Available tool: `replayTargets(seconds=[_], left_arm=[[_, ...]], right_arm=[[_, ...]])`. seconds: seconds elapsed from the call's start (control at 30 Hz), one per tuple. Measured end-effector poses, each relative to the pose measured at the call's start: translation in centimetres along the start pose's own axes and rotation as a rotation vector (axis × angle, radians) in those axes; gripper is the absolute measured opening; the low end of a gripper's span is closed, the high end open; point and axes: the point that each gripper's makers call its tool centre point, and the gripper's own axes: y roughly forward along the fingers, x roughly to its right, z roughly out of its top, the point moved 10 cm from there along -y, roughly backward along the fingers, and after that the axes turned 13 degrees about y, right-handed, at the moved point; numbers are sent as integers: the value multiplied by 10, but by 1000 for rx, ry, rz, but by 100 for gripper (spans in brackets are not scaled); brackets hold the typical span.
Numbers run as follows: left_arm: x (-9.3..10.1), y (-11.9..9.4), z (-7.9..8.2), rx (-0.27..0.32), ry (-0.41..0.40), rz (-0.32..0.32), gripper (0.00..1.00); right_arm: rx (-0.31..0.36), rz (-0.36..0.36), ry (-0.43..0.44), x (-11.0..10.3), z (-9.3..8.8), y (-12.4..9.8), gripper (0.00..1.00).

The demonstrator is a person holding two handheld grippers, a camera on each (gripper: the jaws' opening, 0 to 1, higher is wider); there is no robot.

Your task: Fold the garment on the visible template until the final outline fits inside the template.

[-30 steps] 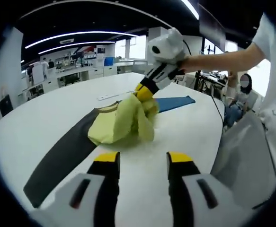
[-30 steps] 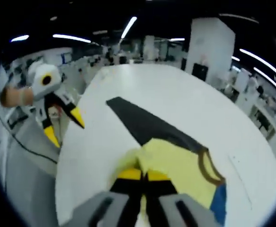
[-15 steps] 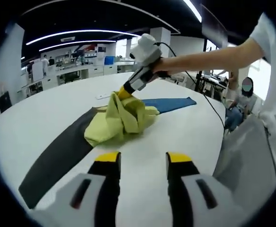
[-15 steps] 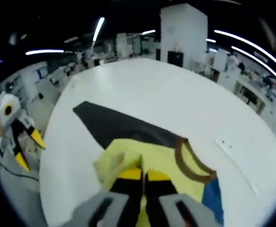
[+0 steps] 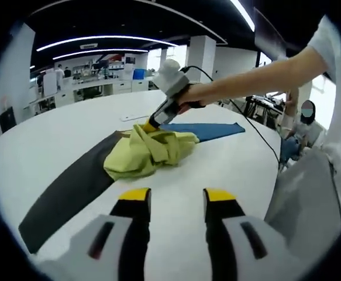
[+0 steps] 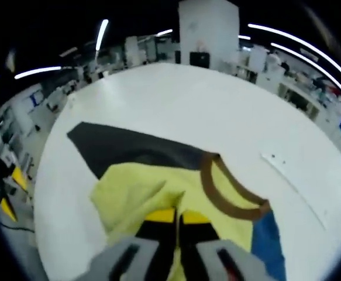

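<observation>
On the white table [image 5: 228, 170], seen from the left gripper view, a yellow garment [image 5: 150, 153] lies bunched in a loose heap just above centre, partly over a long template made of a dark grey strip [image 5: 71, 190] running toward 8 o'clock and a blue strip [image 5: 214, 130] reaching toward 2 o'clock. At 6 o'clock the left gripper [image 5: 173, 196] hangs clear of the table with its yellow-tipped jaws spread apart and nothing between them, well short of the garment. From 3 o'clock a person's bare arm [image 5: 258, 76] reaches in, carrying the right gripper [image 5: 148, 125], whose tip meets the top of the heap at about 12 o'clock of the cloth; its jaws are pinched together on a fold of the fabric.

From the right gripper view, that gripper [image 6: 178, 216] rises from 6 o'clock with both yellow tips pressed tight on the yellow garment [image 6: 147, 190], which spreads around the jaws. A brown neckband [image 6: 226, 193] curves at 3 o'clock of the cloth. The dark grey strip [image 6: 123, 149] extends toward 10 o'clock, and the blue strip [image 6: 267, 243] shows at 4 o'clock. A thin pale strip [image 6: 293, 187] lies on the table [image 6: 176, 99] toward 3 o'clock, apart from the garment. At 9 o'clock, past the table edge, the left gripper [image 6: 9, 190] shows its yellow tips.
</observation>
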Motion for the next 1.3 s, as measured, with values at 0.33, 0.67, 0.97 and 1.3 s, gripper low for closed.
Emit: replayTargets(seconds=[0.33,0.67,0.97,1.3], left_arm=[[2,5,4,-6,8,-6,32],[5,6,5,-10,5,1,30],[5,17,7,-12,11,-13,29],[7,30,9,-23,43,-57,29]], right_arm=[[-36,-11,-18,8,-6,13,0],[-48,-16,-33,15,-11,17,5],[39,44,46,12,-26,-22,32],[43,59,33,16,-60,-58,57]])
